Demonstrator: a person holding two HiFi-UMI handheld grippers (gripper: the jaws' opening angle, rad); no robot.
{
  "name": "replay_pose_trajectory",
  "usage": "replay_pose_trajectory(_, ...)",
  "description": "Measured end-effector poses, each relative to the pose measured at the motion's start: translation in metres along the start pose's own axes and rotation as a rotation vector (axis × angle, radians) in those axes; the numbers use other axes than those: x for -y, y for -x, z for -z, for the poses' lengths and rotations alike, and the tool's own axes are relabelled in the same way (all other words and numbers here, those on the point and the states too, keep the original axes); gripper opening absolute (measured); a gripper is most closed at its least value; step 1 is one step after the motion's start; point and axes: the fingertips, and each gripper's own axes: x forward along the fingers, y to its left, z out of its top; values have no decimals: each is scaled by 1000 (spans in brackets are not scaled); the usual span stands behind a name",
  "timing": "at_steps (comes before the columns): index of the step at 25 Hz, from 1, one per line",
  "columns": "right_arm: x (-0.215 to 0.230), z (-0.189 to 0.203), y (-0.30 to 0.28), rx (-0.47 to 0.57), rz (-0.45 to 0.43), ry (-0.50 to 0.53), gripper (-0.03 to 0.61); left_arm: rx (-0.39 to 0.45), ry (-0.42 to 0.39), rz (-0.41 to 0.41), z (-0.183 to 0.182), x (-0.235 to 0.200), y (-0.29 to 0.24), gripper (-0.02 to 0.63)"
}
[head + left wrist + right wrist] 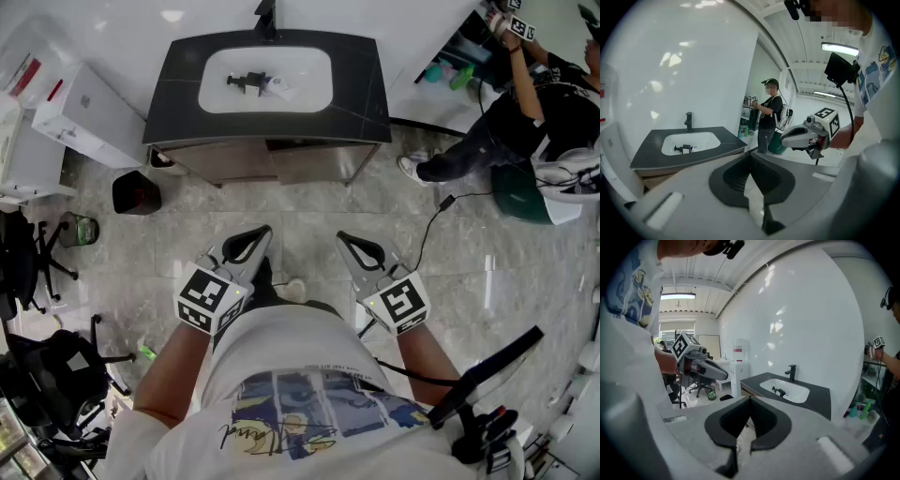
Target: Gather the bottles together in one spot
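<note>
A black pump bottle (pixel 248 82) lies on its side in the white basin (pixel 309 66) of a dark vanity, with a pale, clear item (pixel 279 89) beside it. The bottle also shows in the left gripper view (pixel 683 149) and the right gripper view (pixel 778 391). Green and teal bottles (pixel 450 75) stand on the floor right of the vanity. My left gripper (pixel 246 242) and right gripper (pixel 361 248) hang side by side over the floor, well short of the vanity. Both are shut with nothing between the jaws.
Another person (pixel 525 112) with grippers stands at the far right beside the green bottles. A black bin (pixel 136 192) and a white cabinet (pixel 89 117) sit left of the vanity. Office chairs (pixel 37 253) crowd the left side. A cable (pixel 436 220) trails across the marble floor.
</note>
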Motion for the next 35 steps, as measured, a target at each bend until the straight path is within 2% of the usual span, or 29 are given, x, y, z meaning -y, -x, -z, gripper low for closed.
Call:
replay_pose_trajectory(16,26,-30,-83,-32,-32,13,2,0,38,-10,-20,-84,-7,2)
replay_pose_trajectory(24,42,-52,-138,-56,-40,27,38,8,45,-22,-37,-141,-10,3)
replay_pose_trajectory(35,57,-84,-219,-74,-25,45,58,6,32,23,-50,-215,-7,26)
